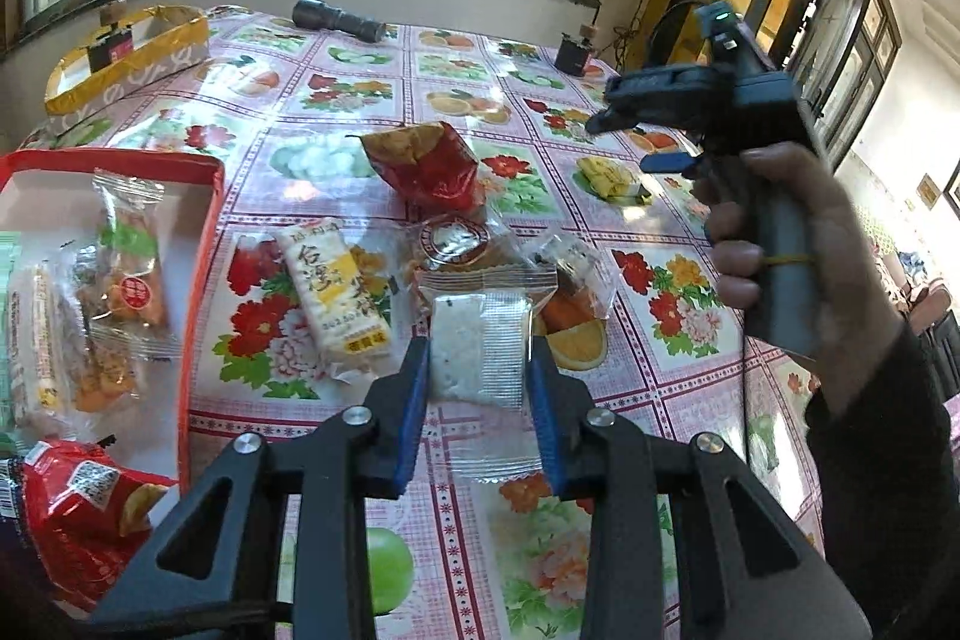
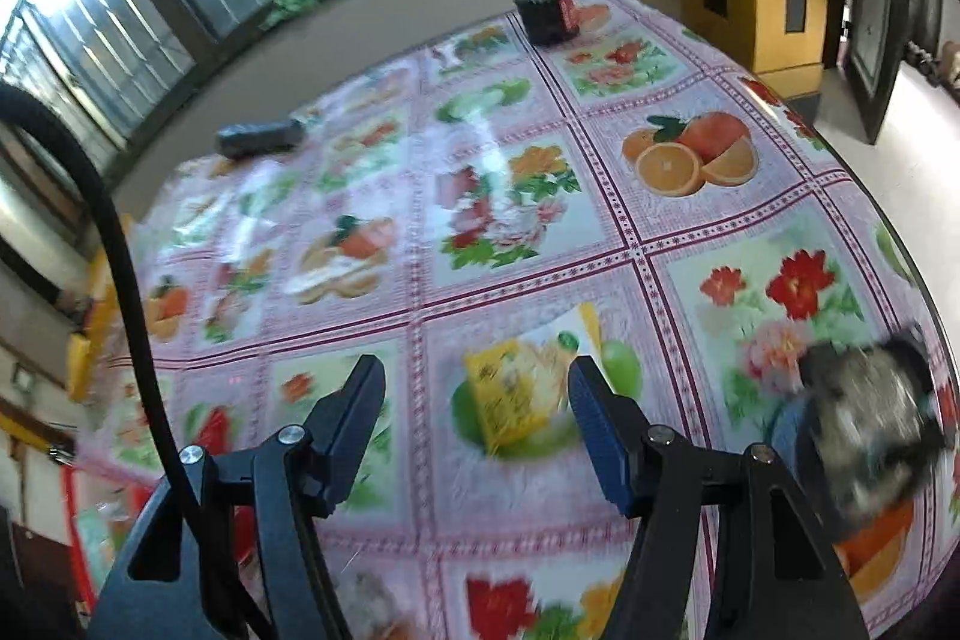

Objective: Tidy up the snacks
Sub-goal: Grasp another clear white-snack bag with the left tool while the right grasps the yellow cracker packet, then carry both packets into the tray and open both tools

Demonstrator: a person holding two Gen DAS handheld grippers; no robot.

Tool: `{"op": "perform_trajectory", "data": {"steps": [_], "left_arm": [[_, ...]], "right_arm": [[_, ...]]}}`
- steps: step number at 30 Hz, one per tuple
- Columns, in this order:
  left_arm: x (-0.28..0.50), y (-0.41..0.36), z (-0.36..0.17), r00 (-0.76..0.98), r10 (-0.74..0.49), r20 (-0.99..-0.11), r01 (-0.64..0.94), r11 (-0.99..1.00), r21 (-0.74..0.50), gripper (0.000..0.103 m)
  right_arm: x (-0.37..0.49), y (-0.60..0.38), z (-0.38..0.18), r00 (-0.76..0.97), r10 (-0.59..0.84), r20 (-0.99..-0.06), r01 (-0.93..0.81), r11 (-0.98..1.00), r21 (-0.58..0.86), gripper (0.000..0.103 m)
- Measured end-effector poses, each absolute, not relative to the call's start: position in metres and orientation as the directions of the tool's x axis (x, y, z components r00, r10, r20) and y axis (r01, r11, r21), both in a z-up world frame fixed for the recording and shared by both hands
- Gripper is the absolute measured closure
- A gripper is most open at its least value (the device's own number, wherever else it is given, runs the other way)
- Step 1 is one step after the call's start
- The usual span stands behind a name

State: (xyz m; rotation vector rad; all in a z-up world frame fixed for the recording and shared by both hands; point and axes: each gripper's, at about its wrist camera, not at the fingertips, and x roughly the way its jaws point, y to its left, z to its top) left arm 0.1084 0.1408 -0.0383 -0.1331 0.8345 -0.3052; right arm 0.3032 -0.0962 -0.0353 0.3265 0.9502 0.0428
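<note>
My left gripper (image 1: 480, 349) is shut on a clear-wrapped white snack bar (image 1: 474, 352), its blue pads pressing both long sides, just above the tablecloth. Loose snacks lie beyond it: a white-and-yellow rice bar (image 1: 336, 292), a round pastry (image 1: 456, 244), a red packet (image 1: 432, 166) and a yellow packet (image 1: 609, 178). A hand holds my right gripper (image 1: 624, 142) open above the table's right side. In the blurred right wrist view the right gripper (image 2: 474, 388) is open, and the yellow packet (image 2: 510, 394) lies on the cloth in line with its fingers, untouched.
A red-rimmed box (image 1: 204, 232) at the left holds several wrapped snacks, with a red bag (image 1: 78, 508) in front of it. A gold-edged box (image 1: 120, 58), a black flashlight (image 1: 339, 19) and a small dark bottle (image 1: 573, 52) stand at the back. A blurred dark shape (image 2: 864, 424) sits near the table's right edge.
</note>
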Motion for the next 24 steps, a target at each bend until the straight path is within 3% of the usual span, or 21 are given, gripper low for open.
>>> {"op": "perform_trajectory", "data": {"steps": [9,16,18,24], "left_arm": [[0.109,0.141,-0.04,0.613,-0.346,-0.71,0.222,0.938,-0.265,0.07],[0.109,0.142,-0.04,0.617,-0.335,-0.712,0.216,0.942,-0.256,0.07],[0.11,0.142,-0.041,0.618,-0.328,-0.714,0.212,0.945,-0.25,0.07],[0.111,0.138,-0.044,0.626,-0.293,-0.723,0.204,0.956,-0.211,0.07]], "right_arm": [[0.318,-0.083,-0.06,0.547,-0.013,-0.837,0.099,0.994,0.049,0.037],[0.29,-0.072,-0.061,0.561,-0.037,-0.827,0.049,0.999,-0.012,0.049],[0.275,-0.068,-0.06,0.552,-0.019,-0.833,0.039,0.999,0.003,0.05],[0.204,-0.075,-0.052,0.532,0.236,-0.813,0.008,0.959,0.284,0.054]]}}
